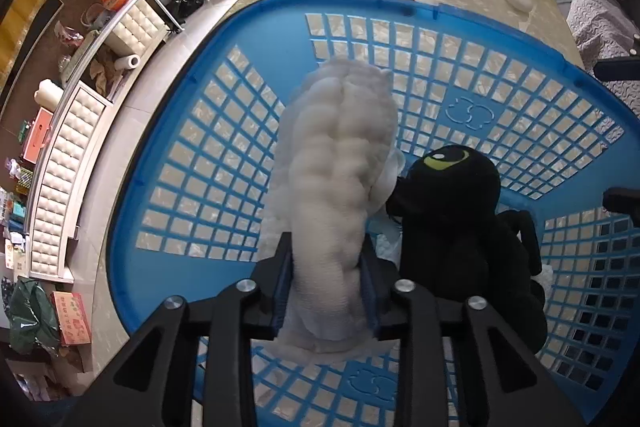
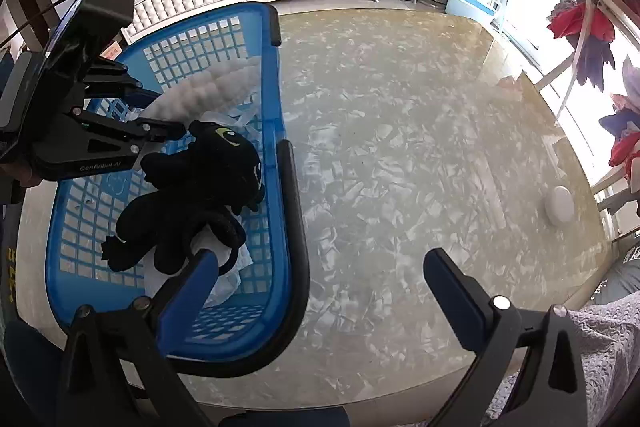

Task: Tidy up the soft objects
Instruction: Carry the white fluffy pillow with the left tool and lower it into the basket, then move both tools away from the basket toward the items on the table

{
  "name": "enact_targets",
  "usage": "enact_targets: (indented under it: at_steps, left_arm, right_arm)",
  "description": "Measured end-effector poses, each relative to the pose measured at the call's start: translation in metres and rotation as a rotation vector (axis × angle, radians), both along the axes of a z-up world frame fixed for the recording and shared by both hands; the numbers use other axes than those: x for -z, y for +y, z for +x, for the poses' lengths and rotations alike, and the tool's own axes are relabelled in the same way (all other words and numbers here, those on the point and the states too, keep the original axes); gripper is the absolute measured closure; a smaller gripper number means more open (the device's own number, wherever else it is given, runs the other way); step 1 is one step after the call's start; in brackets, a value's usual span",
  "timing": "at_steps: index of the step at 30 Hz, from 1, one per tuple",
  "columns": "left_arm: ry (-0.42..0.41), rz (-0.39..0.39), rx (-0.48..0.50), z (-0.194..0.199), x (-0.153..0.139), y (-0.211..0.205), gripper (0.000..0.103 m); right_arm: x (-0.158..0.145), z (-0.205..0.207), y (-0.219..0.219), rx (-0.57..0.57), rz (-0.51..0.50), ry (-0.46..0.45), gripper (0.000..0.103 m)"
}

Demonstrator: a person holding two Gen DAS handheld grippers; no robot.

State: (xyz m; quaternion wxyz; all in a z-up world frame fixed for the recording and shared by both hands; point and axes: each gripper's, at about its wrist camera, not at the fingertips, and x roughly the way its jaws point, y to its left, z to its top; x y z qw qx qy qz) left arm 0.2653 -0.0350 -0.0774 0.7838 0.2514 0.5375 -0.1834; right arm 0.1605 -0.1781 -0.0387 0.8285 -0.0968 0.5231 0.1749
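My left gripper (image 1: 328, 263) is shut on a white bumpy foam piece (image 1: 340, 163) and holds it over the inside of the blue plastic basket (image 1: 192, 155). A black plush toy (image 1: 460, 227) with a yellow-green eye lies in the basket, just right of the foam. In the right wrist view the left gripper (image 2: 160, 115) holds the foam (image 2: 212, 87) above the basket (image 2: 272, 155), and the plush (image 2: 200, 187) lies on white crumpled material. My right gripper (image 2: 320, 267) is open and empty, above the table beside the basket's right wall.
The basket stands on a glossy marbled table (image 2: 400, 147). A small white round object (image 2: 560, 205) lies near the table's far right edge. A grey quilted cloth (image 2: 600, 347) is at the lower right. A white cabinet and shelves stand beyond the table.
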Motion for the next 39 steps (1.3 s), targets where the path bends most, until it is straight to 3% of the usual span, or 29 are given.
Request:
enact_targets:
  at_steps: [3, 7, 12, 15, 17, 19, 22, 28, 39]
  left_arm:
    - [0.0, -0.005, 0.006, -0.005, 0.0, 0.0, 0.044]
    - [-0.017, 0.001, 0.024, -0.015, -0.006, -0.002, 0.034]
    - [-0.036, -0.031, -0.024, -0.029, -0.025, 0.005, 0.017]
    - [-0.077, -0.033, -0.04, -0.045, -0.04, 0.006, 0.013]
    - [-0.089, -0.063, -0.056, -0.057, -0.049, 0.009, 0.01]
    - [-0.083, -0.102, -0.075, -0.067, -0.056, 0.014, 0.0]
    - [-0.072, -0.16, -0.113, -0.09, -0.064, 0.018, 0.0]
    - [-0.075, -0.175, -0.174, -0.131, -0.068, 0.028, 0.0]
    - [-0.04, -0.354, -0.39, -0.2, -0.069, 0.087, 0.0]
  right_arm:
    - [0.001, 0.0, -0.001, 0.009, 0.006, 0.002, 0.0]
    - [0.003, 0.001, 0.001, 0.012, 0.001, 0.003, 0.0]
    - [0.002, -0.001, 0.004, 0.01, -0.007, 0.003, 0.0]
    - [-0.002, -0.003, 0.008, 0.004, -0.008, -0.003, 0.0]
    - [-0.007, -0.007, 0.01, 0.003, -0.007, -0.013, 0.0]
    - [-0.013, -0.011, 0.012, -0.004, -0.003, -0.025, 0.0]
    - [-0.02, -0.019, 0.016, -0.005, -0.018, -0.04, 0.0]
    - [-0.025, -0.036, 0.024, -0.026, -0.012, -0.032, 0.0]
    - [-0.035, -0.081, 0.06, -0.115, -0.002, -0.048, 0.0]
